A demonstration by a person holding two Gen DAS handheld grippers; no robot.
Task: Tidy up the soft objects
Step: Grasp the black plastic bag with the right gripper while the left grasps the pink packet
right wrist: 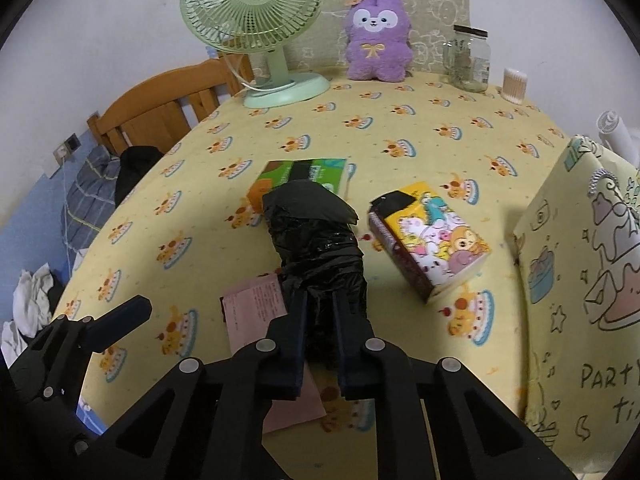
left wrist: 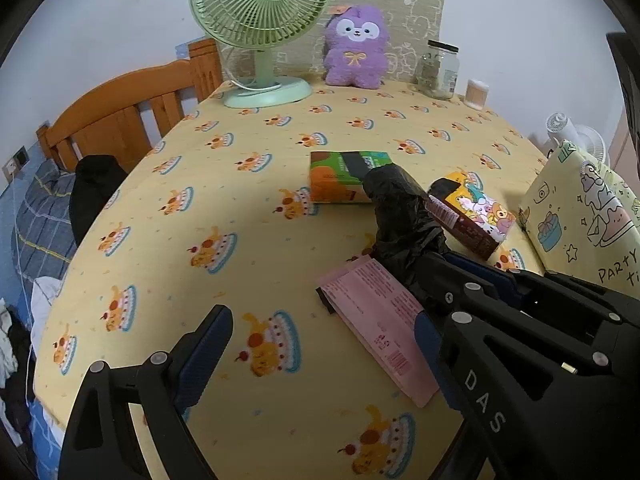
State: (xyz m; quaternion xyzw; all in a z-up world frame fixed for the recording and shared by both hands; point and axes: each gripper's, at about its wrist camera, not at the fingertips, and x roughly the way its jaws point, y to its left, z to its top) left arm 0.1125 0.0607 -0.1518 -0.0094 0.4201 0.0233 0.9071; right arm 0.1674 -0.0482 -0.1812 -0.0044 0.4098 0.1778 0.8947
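My right gripper (right wrist: 320,300) is shut on a roll of black plastic bags (right wrist: 316,236) and holds it above the yellow tablecloth (right wrist: 400,148); the roll also shows in the left wrist view (left wrist: 400,212). My left gripper (left wrist: 320,336) is open and empty, its jaws wide apart over a pink tissue pack (left wrist: 380,320), also in the right wrist view (right wrist: 256,300). A green and orange tissue pack (right wrist: 304,176) lies behind the roll, and shows in the left wrist view (left wrist: 340,176). A yellow cartoon tissue pack (right wrist: 432,240) lies to its right, and shows in the left wrist view (left wrist: 476,212).
A green fan (right wrist: 256,28), a purple plush toy (right wrist: 378,38), a glass jar (right wrist: 470,58) and a cotton swab tub (right wrist: 514,85) stand at the far edge. A printed cushion (right wrist: 580,272) lies at the right. A wooden bed frame (left wrist: 120,112) and clothes are at the left.
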